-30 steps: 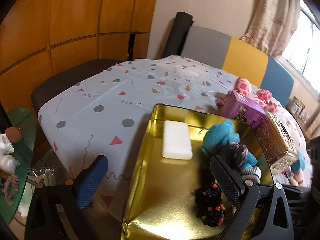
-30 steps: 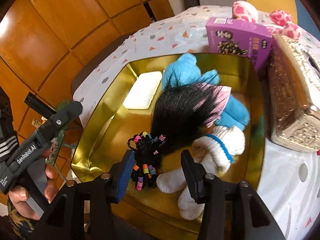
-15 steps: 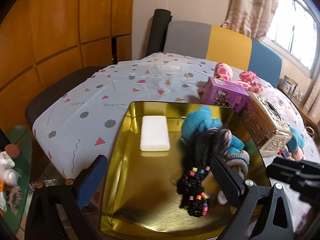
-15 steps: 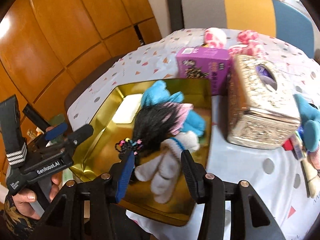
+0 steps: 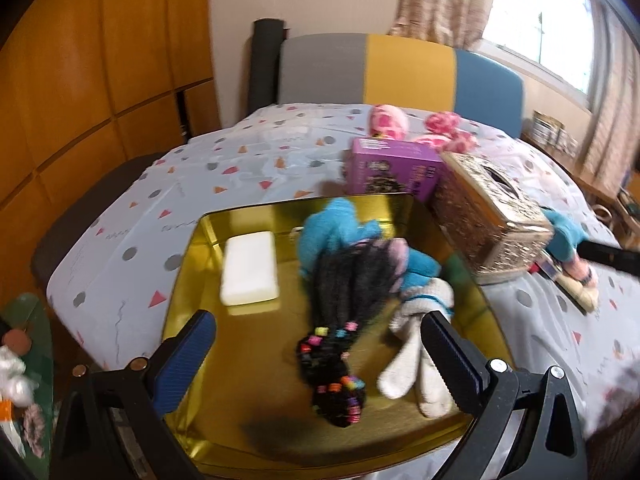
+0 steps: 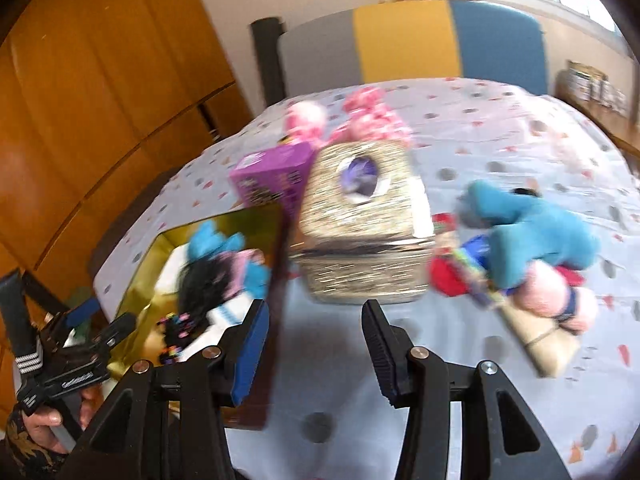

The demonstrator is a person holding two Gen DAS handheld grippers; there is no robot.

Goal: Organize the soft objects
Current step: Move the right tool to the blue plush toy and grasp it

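**Left wrist view: soft toys heaped in the gold tray, both grippers empty**

Left wrist view shows the shiny gold rectangular tray at the near edge of the table, holding a black-haired doll with coloured beads, a turquoise plush toy at its far side, a pair of white socks to the right and a white rectangular foam block to the left. The left gripper hangs above the tray's near half, jaws wide apart, nothing between them.

Just right of the tray stands a glittery gold tissue box, with a purple cardboard box at its far left. Right of the tissue box lies a second heap: a blue plush toy over pink and red soft things, on a beige flat piece. The right gripper is over the bare patterned white tablecloth near the tissue box, jaws partly open and empty. Pink spotted plush toys lie farther back, before a grey, yellow and blue chair back.
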